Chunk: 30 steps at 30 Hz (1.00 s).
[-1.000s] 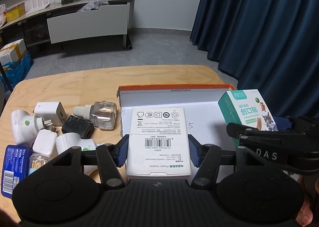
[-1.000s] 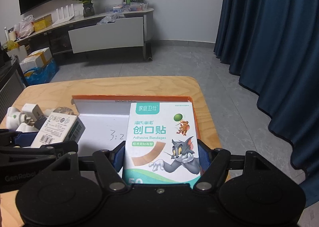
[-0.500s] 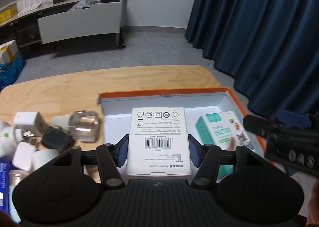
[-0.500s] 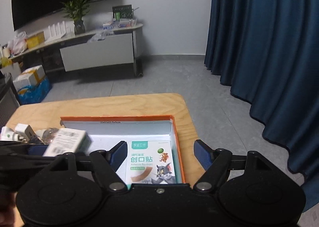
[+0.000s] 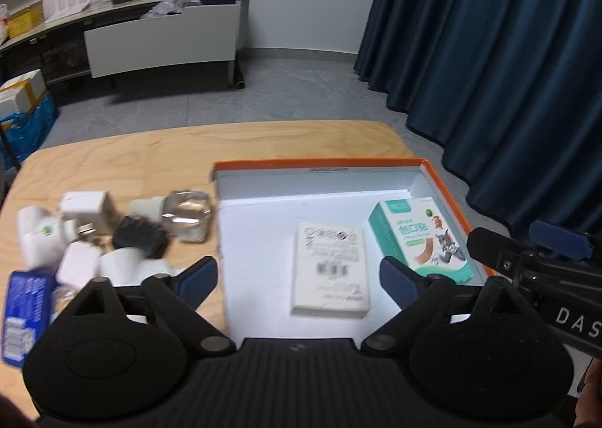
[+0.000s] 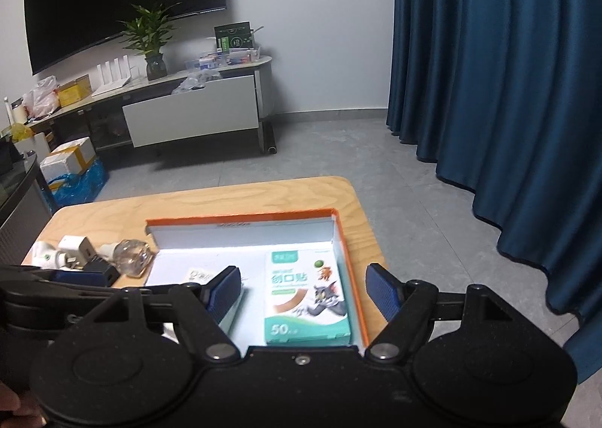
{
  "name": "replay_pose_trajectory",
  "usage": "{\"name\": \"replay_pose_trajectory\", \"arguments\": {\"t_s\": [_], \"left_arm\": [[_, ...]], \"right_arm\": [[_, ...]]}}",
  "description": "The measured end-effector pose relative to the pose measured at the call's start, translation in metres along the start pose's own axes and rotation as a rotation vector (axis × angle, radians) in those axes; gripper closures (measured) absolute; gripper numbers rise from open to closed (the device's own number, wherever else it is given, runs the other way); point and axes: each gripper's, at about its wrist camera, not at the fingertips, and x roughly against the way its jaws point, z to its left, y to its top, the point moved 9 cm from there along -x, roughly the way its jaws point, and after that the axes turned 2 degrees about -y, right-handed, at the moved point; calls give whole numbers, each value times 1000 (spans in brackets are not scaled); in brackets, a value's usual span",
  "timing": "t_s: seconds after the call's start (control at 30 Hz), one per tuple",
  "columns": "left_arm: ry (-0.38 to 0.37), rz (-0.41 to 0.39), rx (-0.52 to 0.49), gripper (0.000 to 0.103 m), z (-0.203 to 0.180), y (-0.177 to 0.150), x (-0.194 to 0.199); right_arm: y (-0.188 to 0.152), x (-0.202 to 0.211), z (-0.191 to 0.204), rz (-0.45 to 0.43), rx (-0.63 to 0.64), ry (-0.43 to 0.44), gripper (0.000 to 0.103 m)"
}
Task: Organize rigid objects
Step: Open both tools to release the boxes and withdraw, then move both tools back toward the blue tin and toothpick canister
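white adapter box (image 5: 330, 270) lying flat barcode-up inside the orange-rimmed tray (image 5: 316, 164), teal cartoon bandage box (image 5: 421, 239) flat just beside it by the right wall, chargers (image 5: 81, 204) and a clear bottle (image 5: 186, 215) piled on the table

Adapter box (image 5: 330, 270) lies in the tray (image 5: 316, 165), left of the bandage box (image 5: 420, 239).
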Motion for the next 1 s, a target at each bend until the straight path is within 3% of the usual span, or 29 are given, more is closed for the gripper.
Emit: {"name": "replay_pose_trajectory", "arguments": {"t_s": [1.0], "left_arm": [[176,-40,91,4,98,-42,76]], "right_arm": [[-33,32,110,68,99,195,14]]}}
